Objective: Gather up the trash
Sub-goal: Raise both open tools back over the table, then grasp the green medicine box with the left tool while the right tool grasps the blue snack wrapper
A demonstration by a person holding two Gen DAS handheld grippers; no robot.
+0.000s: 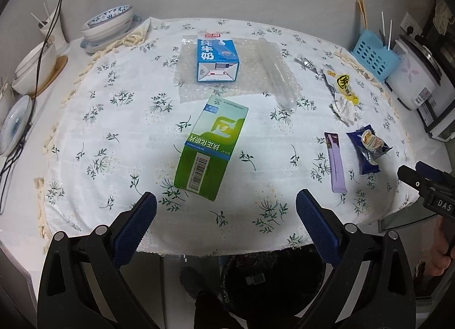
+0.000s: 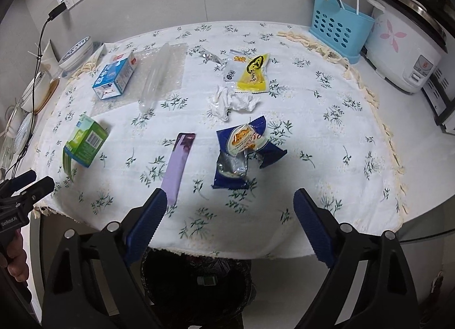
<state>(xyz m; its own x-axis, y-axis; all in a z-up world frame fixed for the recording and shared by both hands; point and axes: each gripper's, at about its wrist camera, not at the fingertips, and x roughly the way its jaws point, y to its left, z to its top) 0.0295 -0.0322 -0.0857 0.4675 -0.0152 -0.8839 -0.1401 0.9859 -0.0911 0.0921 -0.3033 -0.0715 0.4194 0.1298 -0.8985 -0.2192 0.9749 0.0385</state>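
while both tools hang over the table's near edge, nothing sits between their pads.
left tool (image 1: 226,209): spread wide, empty; green box (image 1: 212,145) lies just ahead of it.
right tool (image 2: 230,209): spread, empty; purple sachet (image 2: 177,167) by its left pad, blue wrapper (image 2: 244,152) just ahead.
bin (image 2: 196,280): below the table (image 2: 426,158) edge.

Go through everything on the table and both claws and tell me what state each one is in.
left claw: open, empty
right claw: open, empty
green box: closed, lying flat
milk carton: on its side on the bubble wrap
blue wrapper: torn open
purple sachet: flat
tissue: crumpled
yellow packet: flat
bin: open, below the table edge
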